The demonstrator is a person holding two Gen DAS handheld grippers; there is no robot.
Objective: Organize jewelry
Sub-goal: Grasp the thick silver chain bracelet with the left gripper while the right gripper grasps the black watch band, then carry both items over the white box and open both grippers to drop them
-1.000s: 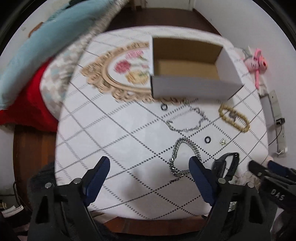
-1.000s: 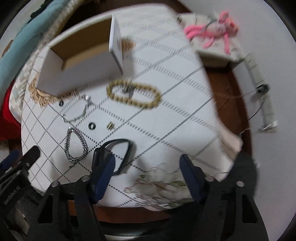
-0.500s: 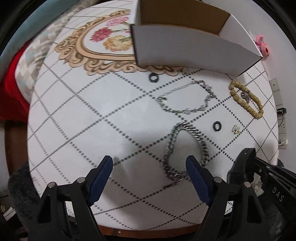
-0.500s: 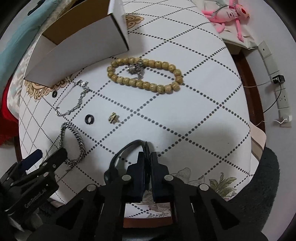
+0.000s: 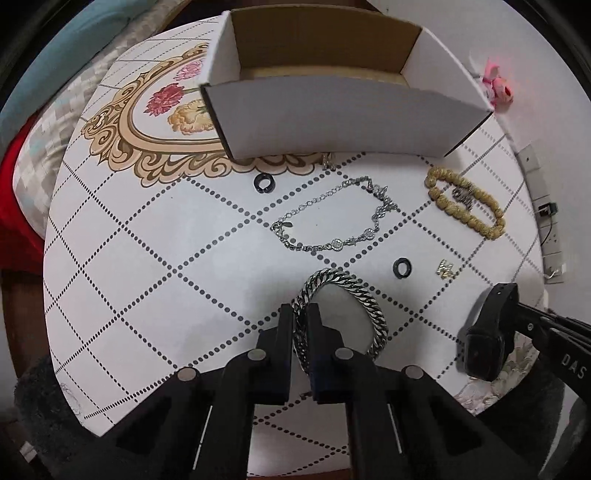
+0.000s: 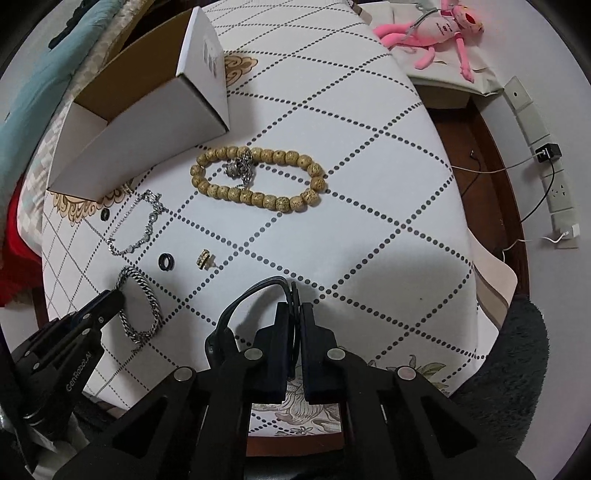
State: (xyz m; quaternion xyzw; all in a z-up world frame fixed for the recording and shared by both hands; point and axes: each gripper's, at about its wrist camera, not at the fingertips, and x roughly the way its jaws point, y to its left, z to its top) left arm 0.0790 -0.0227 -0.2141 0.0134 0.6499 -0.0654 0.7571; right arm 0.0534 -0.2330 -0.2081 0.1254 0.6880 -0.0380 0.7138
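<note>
My left gripper (image 5: 301, 314) is shut on the thick silver chain bracelet (image 5: 364, 299), which lies on the table; it also shows in the right wrist view (image 6: 147, 295). My right gripper (image 6: 294, 306) is shut on the black smartwatch band (image 6: 255, 291), seen in the left wrist view (image 5: 487, 339) too. An open white cardboard box (image 5: 332, 122) stands at the back. A thin silver chain (image 5: 332, 218), a wooden bead bracelet (image 6: 258, 177), two black rings (image 5: 263, 182) (image 5: 402, 266) and a small gold earring (image 5: 446, 268) lie loose on the tablecloth.
The round table (image 5: 129, 258) has a white dotted-diamond cloth with a floral medallion (image 5: 166, 110). A pink plush toy (image 6: 439, 29) lies on a side stand to the right. A power strip (image 6: 554, 177) lies on the floor. Cushions (image 5: 29, 155) sit at left.
My left gripper moved forward and closed from wide open onto the thick silver chain. My right gripper, which closed on the watch band half a second ago, stays shut on it.
</note>
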